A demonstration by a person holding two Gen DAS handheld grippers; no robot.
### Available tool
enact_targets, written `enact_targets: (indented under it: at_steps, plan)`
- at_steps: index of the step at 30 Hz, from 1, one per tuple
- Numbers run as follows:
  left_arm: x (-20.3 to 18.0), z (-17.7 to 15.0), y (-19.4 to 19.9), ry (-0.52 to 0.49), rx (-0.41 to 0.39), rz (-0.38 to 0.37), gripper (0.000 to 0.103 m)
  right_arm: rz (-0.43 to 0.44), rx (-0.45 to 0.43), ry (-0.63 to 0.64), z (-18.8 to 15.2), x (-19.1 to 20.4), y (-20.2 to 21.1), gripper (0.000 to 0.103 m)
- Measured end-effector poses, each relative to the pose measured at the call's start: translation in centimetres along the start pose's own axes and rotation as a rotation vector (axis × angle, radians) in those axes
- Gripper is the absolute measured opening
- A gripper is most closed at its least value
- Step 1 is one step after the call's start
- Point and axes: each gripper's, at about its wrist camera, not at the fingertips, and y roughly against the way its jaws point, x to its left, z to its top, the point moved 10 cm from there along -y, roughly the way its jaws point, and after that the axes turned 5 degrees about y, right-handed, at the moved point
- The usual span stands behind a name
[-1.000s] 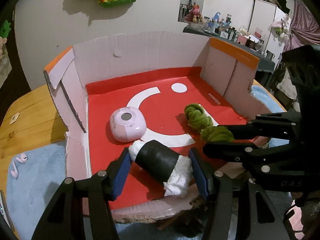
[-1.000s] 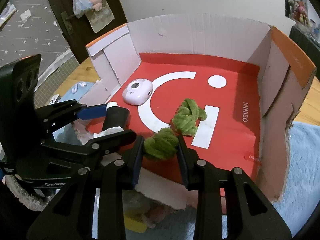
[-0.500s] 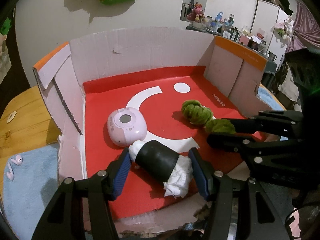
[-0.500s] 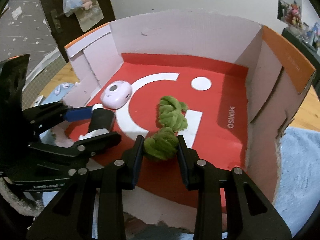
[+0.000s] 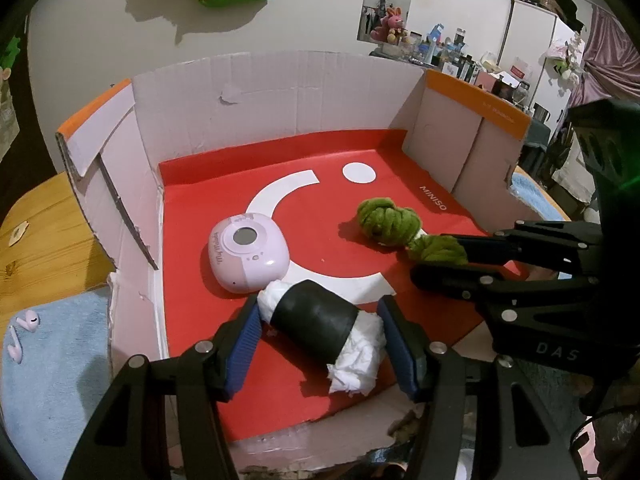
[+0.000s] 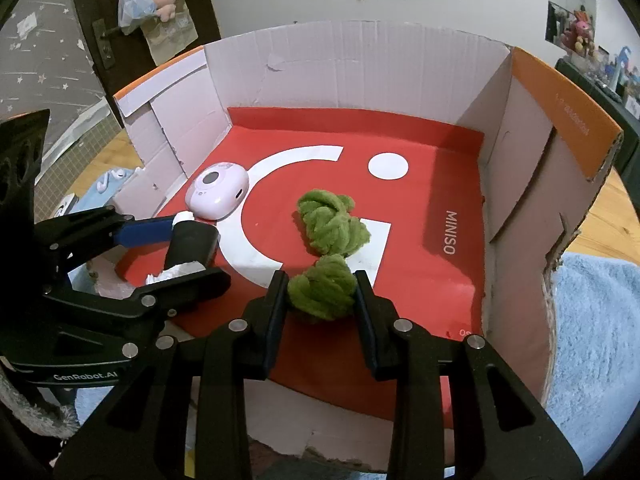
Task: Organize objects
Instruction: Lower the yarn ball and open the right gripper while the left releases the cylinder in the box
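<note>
Wooden tabletop [image 5: 44,236] with light blue towel [image 5: 52,364] under open cardboard box [image 5: 280,92], red MINISO liner on floor. Left gripper [image 5: 320,344] clamps black roll stuffed with white paper [image 5: 320,330] by its ends, low over near part of box floor; contact with floor hard to judge. Right gripper [image 6: 321,298] closed on near knot of green yarn rope [image 6: 330,232]; far knot rests on liner (white core barely visible). Pink round gadget [image 5: 248,252] lies just beside roll. Pink earbuds [image 5: 22,334] on towel, outside box. Box near wall torn, partly cut off.
</note>
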Motion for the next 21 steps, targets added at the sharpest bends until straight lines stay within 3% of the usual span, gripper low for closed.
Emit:
enact_targets:
  at_steps: [5,8,16,21]
  plan:
    - [-0.1,0.0,0.1,-0.007,-0.005,0.005,0.061,0.01,-0.003,-0.005,0.0,0.2,0.2,0.033]
    - [-0.1,0.0,0.1,-0.007,-0.006,0.005,0.061,0.008,-0.011,-0.009,0.1,0.1,0.4,0.049]
    - [0.0,0.1,0.5,-0.006,-0.017,0.006,0.063,0.001,-0.034,-0.012,0.2,0.1,1.2,0.05]
    - [-0.3,0.2,1.0,-0.013,-0.027,0.008,0.07,0.002,-0.049,-0.022,0.3,0.2,1.7,0.05]
